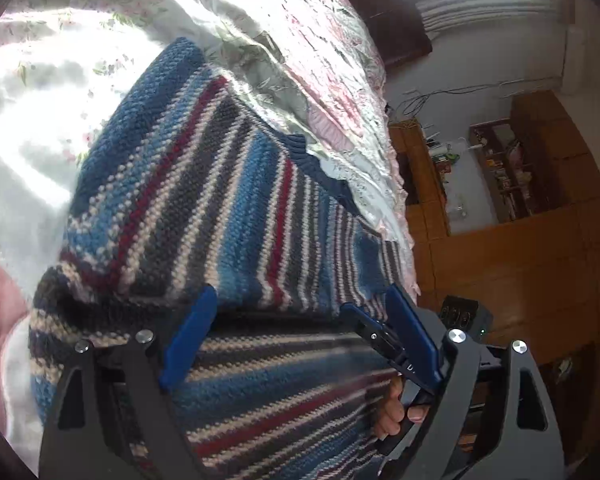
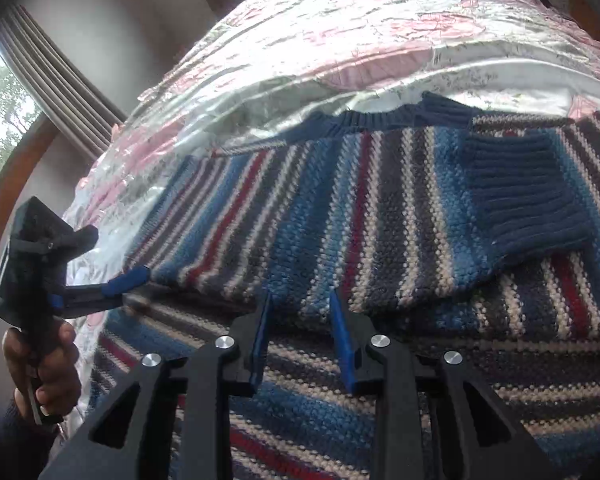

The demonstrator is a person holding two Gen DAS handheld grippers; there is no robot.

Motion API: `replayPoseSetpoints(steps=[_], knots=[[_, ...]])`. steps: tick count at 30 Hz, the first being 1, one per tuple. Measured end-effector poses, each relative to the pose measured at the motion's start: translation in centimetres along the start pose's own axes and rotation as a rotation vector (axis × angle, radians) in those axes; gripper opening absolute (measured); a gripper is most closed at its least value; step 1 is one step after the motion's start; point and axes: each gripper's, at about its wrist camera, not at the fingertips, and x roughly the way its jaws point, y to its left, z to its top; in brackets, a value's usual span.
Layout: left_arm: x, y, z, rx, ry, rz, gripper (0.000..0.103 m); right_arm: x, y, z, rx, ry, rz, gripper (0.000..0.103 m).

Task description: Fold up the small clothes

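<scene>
A striped knit sweater [image 1: 204,184] in blue, grey, cream and red lies on the bed, its upper part folded over the lower part. In the right wrist view the sweater [image 2: 340,216] has a sleeve with a navy ribbed cuff [image 2: 528,192] lying across it. My left gripper [image 1: 300,292] is open wide, its fingertips at the folded edge. The same gripper [image 2: 128,280] shows side-on at the fold's left end. My right gripper [image 2: 300,298] is part open at the same edge, and the knit between its tips is not bunched. It [image 1: 352,312] also appears beside my left gripper's right finger.
The bed carries a shiny pink and white floral quilt [image 1: 280,32] [image 2: 340,20]. Wooden cabinets and shelves [image 1: 500,168] stand beyond the bed's edge. A pleated curtain [image 2: 52,80] hangs by a window. A hand [image 2: 40,360] holds the left gripper's handle.
</scene>
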Motion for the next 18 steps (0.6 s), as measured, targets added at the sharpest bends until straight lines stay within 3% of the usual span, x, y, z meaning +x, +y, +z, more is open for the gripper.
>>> replayPoseSetpoints(steps=[3, 5, 7, 8, 9, 11, 14, 16, 18], knots=[[1.4, -2.0, 0.7, 0.02, -0.013, -0.068, 0.086, 0.5, 2.2, 1.1, 0.019, -0.028, 0.107, 0.035], [3.2, -2.1, 1.0, -0.003, 0.007, -0.088, 0.087, 3.2, 2.8, 1.2, 0.057, 0.033, 0.14, 0.035], [5.3, -0.2, 0.7, -0.071, 0.043, -0.045, 0.087, 5.6, 2.0, 0.3, 0.11, 0.098, 0.114, 0.032], [6.2, 0.9, 0.3, -0.099, 0.069, -0.01, 0.082, 6.1, 1.3, -0.3, 0.125, 0.114, 0.119, 0.029], [6.7, 1.4, -0.1, -0.09, 0.078, 0.021, 0.074, 5.9, 0.7, -0.8, 0.127, 0.12, 0.127, 0.023], [6.5, 1.1, -0.4, -0.063, 0.082, 0.019, 0.074, 4.6, -0.2, -1.1, 0.119, 0.155, 0.15, 0.022], [4.4, -0.4, 0.5, -0.031, 0.028, -0.036, 0.083, -0.2, -2.8, 0.7, 0.118, 0.025, 0.181, 0.028], [2.3, -1.0, 1.6, -0.001, -0.049, -0.05, 0.087, -2.0, -6.6, 2.5, 0.213, -0.031, 0.145, 0.032], [0.7, -0.3, 2.5, -0.026, -0.104, -0.035, 0.087, -2.2, -10.4, 3.2, 0.322, -0.032, 0.137, 0.032]])
